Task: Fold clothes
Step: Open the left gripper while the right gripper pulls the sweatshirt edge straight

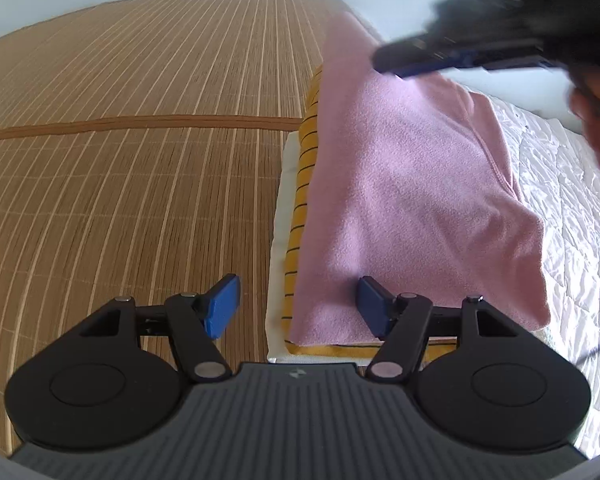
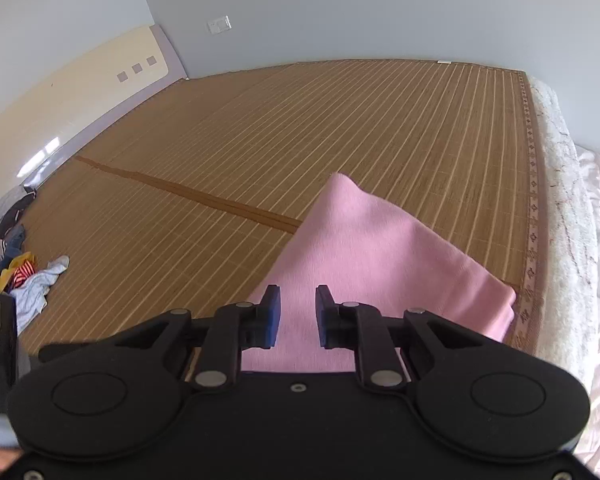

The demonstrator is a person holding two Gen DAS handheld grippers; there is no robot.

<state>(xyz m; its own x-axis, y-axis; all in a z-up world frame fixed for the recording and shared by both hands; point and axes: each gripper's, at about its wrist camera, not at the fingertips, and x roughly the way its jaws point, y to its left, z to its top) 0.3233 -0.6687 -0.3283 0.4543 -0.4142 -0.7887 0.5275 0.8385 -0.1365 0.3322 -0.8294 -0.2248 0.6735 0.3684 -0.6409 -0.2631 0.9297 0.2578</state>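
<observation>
The folded pink garment [image 1: 412, 200] lay on top of a yellow striped garment [image 1: 300, 216] at the edge of the bamboo mat [image 1: 140, 160]. The left gripper [image 1: 296, 308] stood open above the stack's near corner, gripping nothing. The right gripper [image 2: 298, 316] was narrowed but gapped, holding nothing, above the pink fabric.
</observation>
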